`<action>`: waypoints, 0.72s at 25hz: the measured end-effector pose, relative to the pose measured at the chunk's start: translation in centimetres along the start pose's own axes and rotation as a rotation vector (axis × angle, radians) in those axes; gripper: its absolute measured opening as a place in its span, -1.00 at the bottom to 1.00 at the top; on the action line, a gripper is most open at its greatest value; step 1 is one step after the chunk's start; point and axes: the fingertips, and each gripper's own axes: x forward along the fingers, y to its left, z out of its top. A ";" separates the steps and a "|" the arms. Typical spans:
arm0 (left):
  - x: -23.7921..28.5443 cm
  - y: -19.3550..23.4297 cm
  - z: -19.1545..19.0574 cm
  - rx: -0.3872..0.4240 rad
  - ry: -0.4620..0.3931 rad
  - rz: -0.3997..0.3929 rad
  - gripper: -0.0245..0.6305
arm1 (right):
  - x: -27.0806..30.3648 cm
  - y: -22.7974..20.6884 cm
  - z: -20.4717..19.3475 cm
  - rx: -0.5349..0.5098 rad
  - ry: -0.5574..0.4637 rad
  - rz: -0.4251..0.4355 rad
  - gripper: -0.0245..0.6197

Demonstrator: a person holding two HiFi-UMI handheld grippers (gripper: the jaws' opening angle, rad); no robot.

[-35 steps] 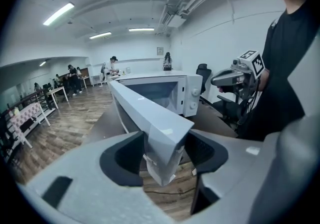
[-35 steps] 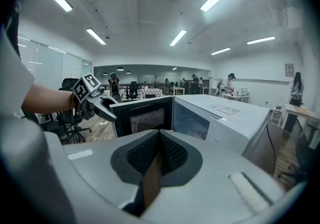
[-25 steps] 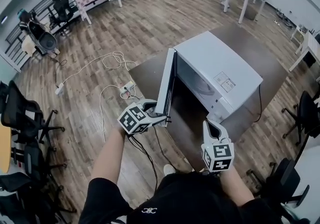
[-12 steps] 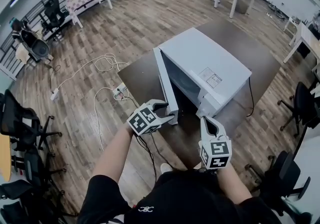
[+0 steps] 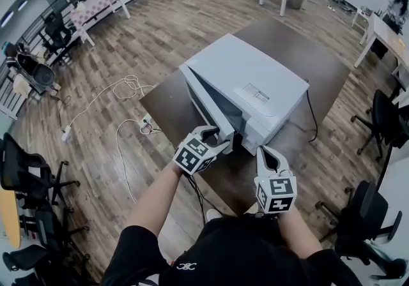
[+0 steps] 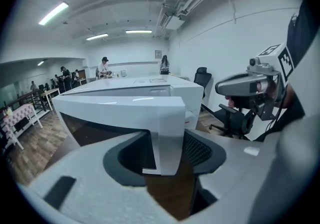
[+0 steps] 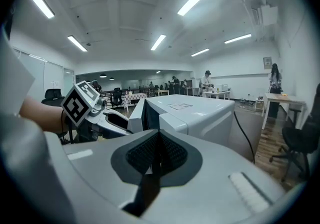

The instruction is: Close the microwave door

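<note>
The dark brown table point(image 5: 323, 55) bears the microwave point(image 5: 255, 83) near its front corner, so a hard shove could slide the whole oven. The push is best made steady and square to the door point(image 5: 206, 103), right at its free edge where leverage is greatest, and followed through until the latch seats against the body.

The left gripper point(image 5: 222, 140) is placed for this: its jaws stand wide and are opening, with the door's free edge between them, and the pads do not look clamped on it. It should press with the outer jaw rather than squeeze. The right gripper point(image 5: 268, 158) hangs just in front of the oven's right corner, jaws together and empty. It could steady the casing if the oven creeps.

The microwave is pale grey and boxy, with a label on its top. Its door, hinged on the left, has a dark window in a pale frame. It stands ajar at a narrow angle, most of the way home.
</note>
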 end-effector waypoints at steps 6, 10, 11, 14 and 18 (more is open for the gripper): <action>1.5 0.2 1.1 -0.009 -0.004 0.015 -0.22 | -0.1 -1.0 0.0 0.014 -0.002 -0.022 -0.90; 2.3 0.1 1.7 0.014 0.010 -0.001 -0.22 | -0.2 -1.6 0.0 0.021 -0.004 -0.033 -0.90; 2.6 0.1 1.8 0.019 0.012 -0.003 -0.22 | -0.2 -1.8 0.0 0.023 -0.004 -0.037 -0.90; 3.3 0.2 2.4 0.031 0.011 -0.005 -0.21 | -0.2 -2.3 0.2 0.026 -0.006 -0.049 -0.90; 4.7 0.4 3.3 0.033 0.003 -0.017 -0.21 | -0.3 -2.8 0.5 0.031 -0.011 -0.061 -0.90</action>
